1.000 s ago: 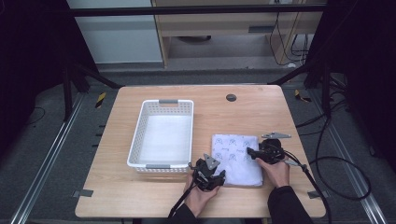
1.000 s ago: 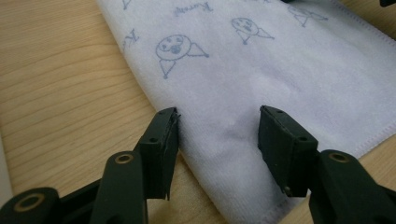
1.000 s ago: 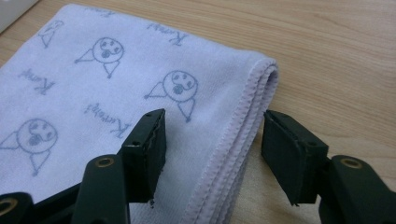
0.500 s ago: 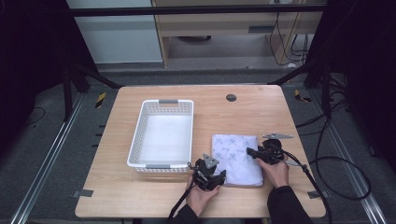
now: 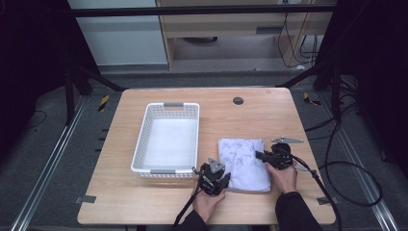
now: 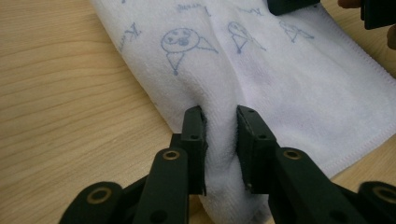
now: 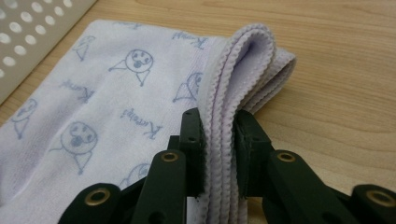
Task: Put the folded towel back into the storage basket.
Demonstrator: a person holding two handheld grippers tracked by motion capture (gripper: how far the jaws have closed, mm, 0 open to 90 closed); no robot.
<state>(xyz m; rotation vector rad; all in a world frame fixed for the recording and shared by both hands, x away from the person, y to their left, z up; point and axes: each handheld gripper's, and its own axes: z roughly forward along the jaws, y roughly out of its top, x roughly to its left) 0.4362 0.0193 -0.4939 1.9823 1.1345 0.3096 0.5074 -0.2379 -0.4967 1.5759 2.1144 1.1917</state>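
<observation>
A folded white towel point(image 5: 244, 163) printed with small blue cartoon faces lies on the wooden table point(image 5: 260, 113), right of a white basket point(image 5: 168, 137). My left gripper point(image 5: 222, 179) has just been closing and is shut on the towel's near left edge; a pinched ridge of cloth point(image 6: 220, 135) bulges between its jaws. My right gripper point(image 5: 259, 155) has also just been closing and is shut on the towel's right edge, where the layered hems point(image 7: 219, 126) stand squeezed between its jaws. Both grippers rest low at the table.
The white perforated basket with grey handles point(image 5: 173, 104) stands empty left of the towel. A dark round grommet point(image 5: 237, 100) sits near the table's far edge. Cables point(image 5: 337, 183) trail off the right side. Bare wood lies beyond and right of the towel.
Both grippers' jaws have closed onto the towel's edges. Neither hand has shifted across the table.
</observation>
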